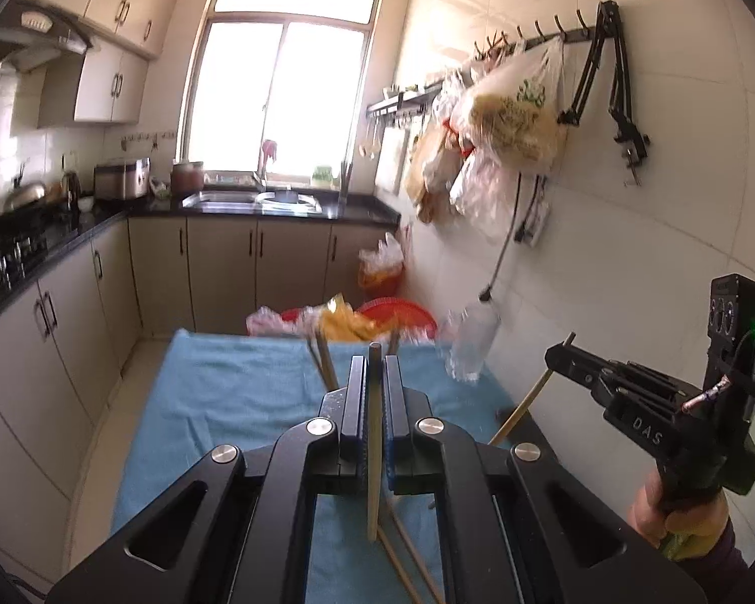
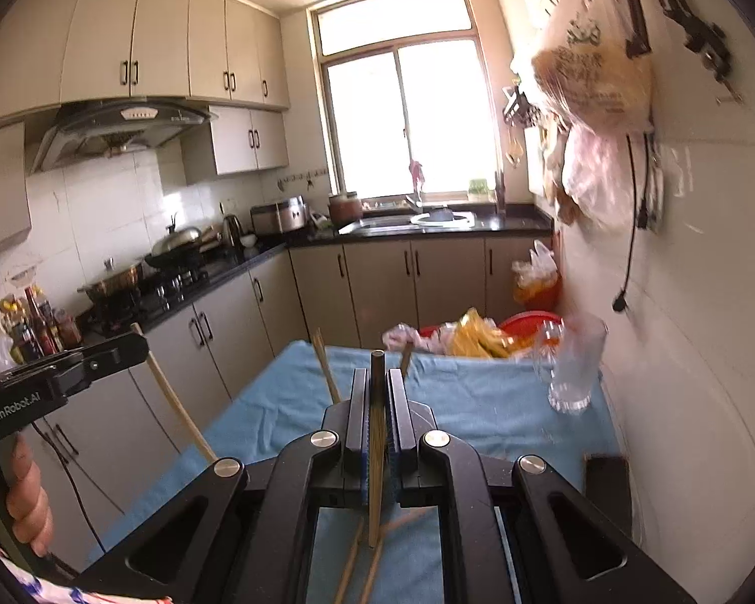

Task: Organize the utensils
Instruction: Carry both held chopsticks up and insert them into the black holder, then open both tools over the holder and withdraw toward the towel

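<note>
A wooden chopstick (image 1: 374,453) stands clamped between the fingers of my left gripper (image 1: 375,362), which is shut on it above the blue cloth (image 1: 216,402). My right gripper (image 2: 377,375) is likewise shut on a second chopstick (image 2: 376,463). Each gripper shows in the other's view: the right gripper (image 1: 554,355) at the right with its chopstick (image 1: 521,407) hanging down, the left gripper (image 2: 137,346) at the left with its chopstick (image 2: 176,402). More chopsticks lie loose on the cloth (image 2: 478,402), some ahead (image 1: 327,365) and some under the fingers (image 2: 352,563).
A clear glass tumbler (image 2: 574,367) stands at the table's right side by the tiled wall. Plastic bags (image 1: 347,322) and a red basin (image 1: 402,309) sit beyond the far edge. A dark object (image 2: 606,483) lies at the right edge. Kitchen cabinets (image 1: 40,332) run along the left.
</note>
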Available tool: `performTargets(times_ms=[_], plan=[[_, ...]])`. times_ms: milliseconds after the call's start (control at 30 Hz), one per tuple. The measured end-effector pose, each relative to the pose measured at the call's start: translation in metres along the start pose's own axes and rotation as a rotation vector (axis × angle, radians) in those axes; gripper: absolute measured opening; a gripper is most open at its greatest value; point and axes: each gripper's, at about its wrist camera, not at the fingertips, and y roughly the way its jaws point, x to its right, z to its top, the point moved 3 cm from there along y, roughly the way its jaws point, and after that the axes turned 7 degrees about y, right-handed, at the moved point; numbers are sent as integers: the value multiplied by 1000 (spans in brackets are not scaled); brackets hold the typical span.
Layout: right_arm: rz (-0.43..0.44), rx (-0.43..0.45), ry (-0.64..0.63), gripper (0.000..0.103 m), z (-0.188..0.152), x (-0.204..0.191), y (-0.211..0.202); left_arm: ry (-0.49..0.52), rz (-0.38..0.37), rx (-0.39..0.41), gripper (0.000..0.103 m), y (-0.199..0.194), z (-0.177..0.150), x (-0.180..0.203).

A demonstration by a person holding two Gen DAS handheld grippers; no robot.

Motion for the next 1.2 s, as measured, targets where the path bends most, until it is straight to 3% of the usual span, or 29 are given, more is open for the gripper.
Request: performTargets(times_ms=[167, 300, 633, 833, 900, 967, 1033, 1100, 1200], plan=[[18, 31, 16, 6, 35, -5, 26, 10, 7, 27, 5, 26, 40, -1], [8, 30, 25, 6, 43, -4, 51, -5, 9, 17, 5, 59, 56, -4], [-18, -145, 77, 6, 2, 17, 140, -58, -6, -184, 5, 163, 17, -17], [-36, -178, 94, 6, -5, 29, 167, -25, 10, -160, 9, 158, 11, -18], [-37, -178, 97, 6, -4, 30, 171, -24, 13, -145, 27, 151, 13, -20], [-33, -176, 102, 7, -2, 30, 174, -28, 20, -127, 38, 143, 14, -23], [-29, -175, 106, 15, 1, 30, 176, -29, 32, -105, 40, 133, 14, -25], [-29, -166, 106, 36, 2, 30, 173, -34, 37, -97, 42, 125, 13, -27], [-24, -156, 100, 39, 0, 27, 163, -54, 40, -83, 43, 108, 6, -33]])
